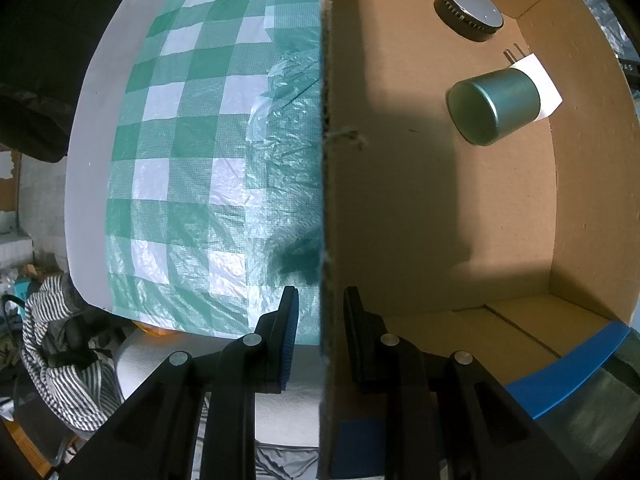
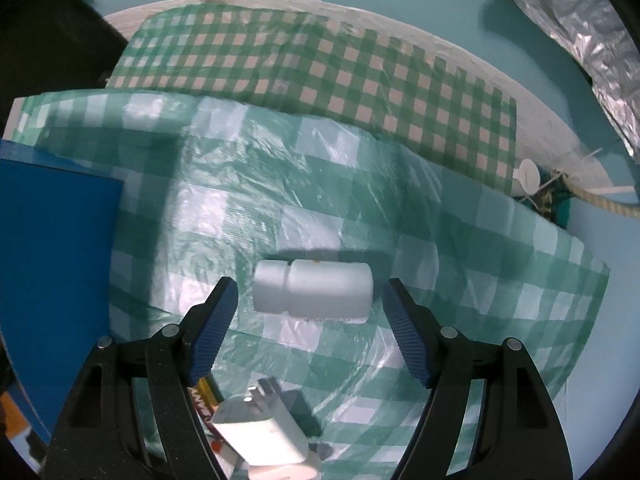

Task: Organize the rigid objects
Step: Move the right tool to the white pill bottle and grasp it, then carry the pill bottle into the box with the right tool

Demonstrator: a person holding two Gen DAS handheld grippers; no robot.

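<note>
- The white block, a rounded rectangular piece with a groove near its left end, lies on the green-and-white checked plastic cloth at the centre of the right wrist view.
- The right gripper has its jaws spread wide, one on each side of the block, touching neither end.
- At 6 o'clock in that view a white plug adapter lies on the cloth, prongs up; something yellow beneath it is too hidden to name.
- The left gripper straddles the cardboard box wall; whether the pads press it, I cannot tell.
- Inside the cardboard box, at 2 o'clock, a teal tin rests against a white charger; at 1 o'clock sits a dark round puck.
</note>
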